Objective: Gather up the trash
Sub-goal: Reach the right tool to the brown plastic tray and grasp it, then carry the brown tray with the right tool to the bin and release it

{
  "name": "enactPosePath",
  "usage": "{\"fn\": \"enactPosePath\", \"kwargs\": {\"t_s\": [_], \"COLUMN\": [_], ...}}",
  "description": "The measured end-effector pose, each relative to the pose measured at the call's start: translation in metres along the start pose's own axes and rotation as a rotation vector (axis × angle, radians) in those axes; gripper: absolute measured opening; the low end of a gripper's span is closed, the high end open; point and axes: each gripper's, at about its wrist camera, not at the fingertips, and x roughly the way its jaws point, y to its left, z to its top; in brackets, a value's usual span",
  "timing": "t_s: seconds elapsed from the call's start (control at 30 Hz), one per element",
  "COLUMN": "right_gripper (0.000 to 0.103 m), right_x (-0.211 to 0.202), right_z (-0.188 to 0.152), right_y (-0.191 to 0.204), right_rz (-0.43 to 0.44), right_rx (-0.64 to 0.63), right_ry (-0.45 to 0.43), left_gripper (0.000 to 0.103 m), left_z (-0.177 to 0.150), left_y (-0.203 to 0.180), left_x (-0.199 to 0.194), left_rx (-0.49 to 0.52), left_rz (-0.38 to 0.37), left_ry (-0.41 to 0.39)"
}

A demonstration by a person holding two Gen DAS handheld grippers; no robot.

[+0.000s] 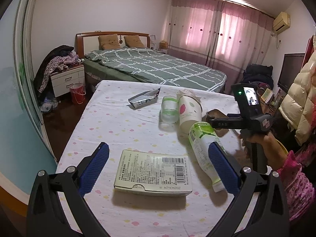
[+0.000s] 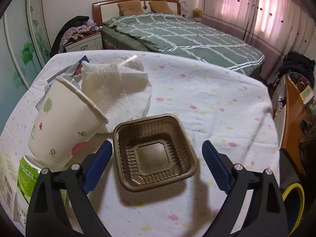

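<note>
While both tools hover over the cloth-covered table (image 1: 110,118), each has its blue pads spread wide and grips nothing. Between the fingers of the left gripper (image 1: 158,165) lies a flat carton (image 1: 153,172), label side up, its long axis running across from one pad toward the other and its tab edge facing the camera. Just inside the right-hand pad, a green-and-white bottle (image 1: 203,148) lies on its side, long axis pointing away and slightly inward, its cap end nearest the gripper. Beyond it, a paper cup (image 1: 189,112) and a clear jar (image 1: 168,108) lie tipped over side by side, with a crumpled foil wrapper (image 1: 144,99) farther off to the left.

Framed by the right gripper (image 2: 157,165) is a brown plastic tray (image 2: 154,152), square, open side up, apparently resting on the cloth, though the blurred rim leaves that unsure. Ahead and to its left a white paper towel (image 2: 116,90) lies rumpled behind the cup.

Past the table stands a bed (image 1: 156,67) with a green checked cover, pink curtains (image 1: 217,35) to its right and a nightstand (image 1: 67,79) to its left.
</note>
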Motion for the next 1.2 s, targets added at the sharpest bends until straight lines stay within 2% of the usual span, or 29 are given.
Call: {"fn": "enactPosePath", "kwargs": {"t_s": [0.03,0.07,0.1,0.33,0.57,0.67,0.93,1.2], "right_gripper": [0.087,0.074,0.07,0.068,0.068,0.068,0.068,0.068], "right_x": [0.002,0.002,0.003,-0.016,-0.077,-0.103,-0.15,-0.162], "right_z": [-0.001,-0.001,-0.002,-0.009,-0.039,-0.06,-0.117,-0.166], "right_y": [-0.001,-0.003,-0.004,-0.01,-0.02,-0.04,-0.106,-0.17], "right_rz": [0.005,0.009,0.015,0.038,0.016,-0.005,-0.17,-0.3], "right_rx": [0.004,0.009,0.017,0.058,0.109,0.166,0.302,0.432], "right_ry": [0.003,0.004,0.008,-0.014,-0.09,-0.123,-0.153,-0.135], "left_gripper": [0.099,0.099,0.099,0.099,0.099,0.099,0.099,0.099], "left_z": [0.0,0.0,0.0,-0.001,-0.004,-0.006,-0.013,-0.02], "left_y": [-0.001,-0.002,-0.003,-0.006,-0.016,-0.024,-0.051,-0.074], "left_x": [0.0,0.0,0.001,0.004,0.009,0.012,0.02,0.034], "left_rx": [0.002,0.004,0.006,0.011,0.027,0.038,0.068,0.082], "left_rz": [-0.003,-0.003,-0.003,-0.009,-0.035,-0.053,-0.09,-0.101], "left_ry": [0.001,0.002,0.002,0.008,0.022,0.029,0.047,0.081]}}
